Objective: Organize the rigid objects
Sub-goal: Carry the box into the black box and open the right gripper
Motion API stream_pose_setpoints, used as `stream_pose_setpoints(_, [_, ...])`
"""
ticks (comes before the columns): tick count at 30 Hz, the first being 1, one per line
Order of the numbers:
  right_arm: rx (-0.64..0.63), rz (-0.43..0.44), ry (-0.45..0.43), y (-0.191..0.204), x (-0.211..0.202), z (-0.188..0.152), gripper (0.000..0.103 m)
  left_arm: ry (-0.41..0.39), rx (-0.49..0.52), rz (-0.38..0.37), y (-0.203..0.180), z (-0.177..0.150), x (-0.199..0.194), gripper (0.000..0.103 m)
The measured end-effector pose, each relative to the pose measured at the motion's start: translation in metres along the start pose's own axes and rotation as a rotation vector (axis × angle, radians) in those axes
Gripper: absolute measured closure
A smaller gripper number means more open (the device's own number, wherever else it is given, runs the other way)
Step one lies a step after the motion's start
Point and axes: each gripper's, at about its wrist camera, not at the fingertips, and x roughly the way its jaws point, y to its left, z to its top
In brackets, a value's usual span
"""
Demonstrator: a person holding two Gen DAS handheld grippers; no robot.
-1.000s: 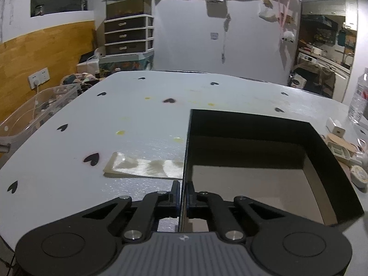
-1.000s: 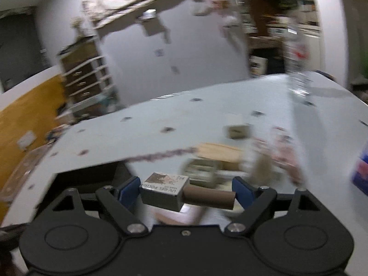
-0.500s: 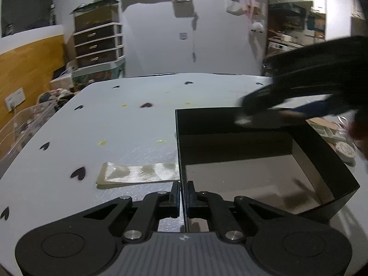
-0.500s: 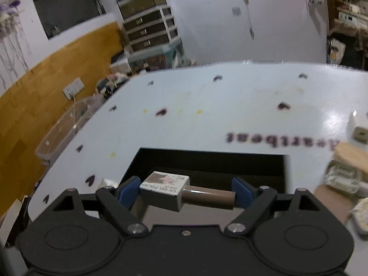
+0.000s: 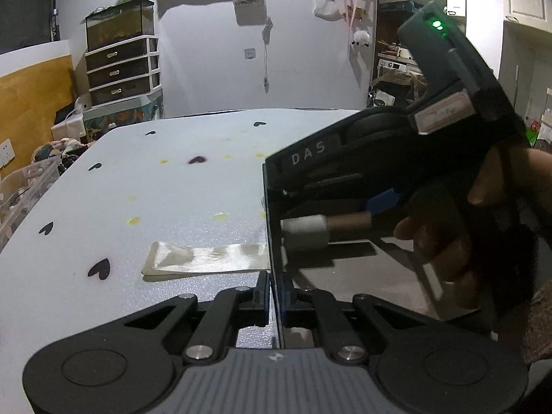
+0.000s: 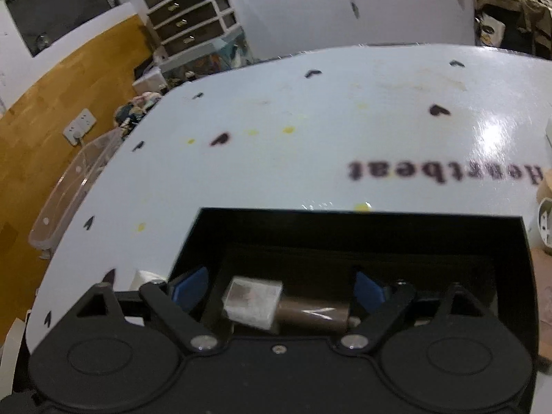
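Left tool [image 5: 274, 296] pinched shut on near wall of black box [image 5: 272, 207], presumably to steady it. Right tool [image 6: 276, 293] over box interior, jaws opening, blue pads clear of gel-polish bottle [image 6: 276, 305] dropping between them. Box floor bare below; walls close either side. Bench [image 5: 172, 207] left of box mostly free.

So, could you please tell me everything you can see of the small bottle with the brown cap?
The small bottle has a pale, boxy, glassy-looking body and a long brown cylindrical cap. It lies sideways between the blue pads of the right tool, body towards the left pad, inside the black box and above its floor. The tool's jaws are opening; a gap shows at the left pad, while the cap end sits by the right pad. Its label is blurred.
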Motion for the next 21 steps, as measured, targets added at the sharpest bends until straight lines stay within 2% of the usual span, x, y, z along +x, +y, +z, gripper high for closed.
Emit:
stream_pose_setpoints(3, [-0.025, -0.001, -0.011, 0.0, -0.009, 0.001, 0.008, 0.0, -0.014, 0.0, 0.001, 0.001, 0.001, 0.097])
stream_pose_setpoints(6, [-0.047, -0.012, 0.02, -0.003, -0.015, 0.001, 0.008, -0.001, -0.031, -0.006, 0.003, 0.001, 0.001, 0.097])
stream_pose_setpoints(9, [-0.109, -0.011, 0.06, -0.003, -0.018, -0.004, 0.014, -0.002, -0.036, -0.007, 0.004, 0.0, 0.001, 0.097])
stream_pose_setpoints(13, [-0.271, -0.043, 0.137, 0.005, -0.01, -0.017, 0.029, -0.002, -0.035, -0.007, 0.004, 0.0, 0.001, 0.097])
stream_pose_setpoints(15, [-0.351, -0.07, 0.168, 0.011, -0.002, -0.022, 0.041, -0.002, -0.037, -0.007, 0.004, 0.0, 0.001, 0.097])
stream_pose_setpoints(16, [-0.385, -0.072, 0.174, 0.014, 0.0, -0.024, 0.045, -0.001, -0.038, -0.008, 0.003, 0.001, 0.001, 0.097])
stream_pose_setpoints(17, [-0.409, -0.064, 0.171, 0.017, 0.0, -0.025, 0.055, -0.001, -0.038, -0.009, 0.003, 0.001, 0.001, 0.096])
stream_pose_setpoints(19, [-0.439, -0.058, 0.168, 0.022, 0.001, -0.022, 0.063, 0.0, -0.037, -0.012, 0.004, 0.001, 0.001, 0.095])
stream_pose_setpoints(21, [-0.461, -0.075, 0.163, 0.024, 0.005, -0.017, 0.064, 0.001, -0.036, -0.012, 0.004, 0.001, 0.001, 0.095])
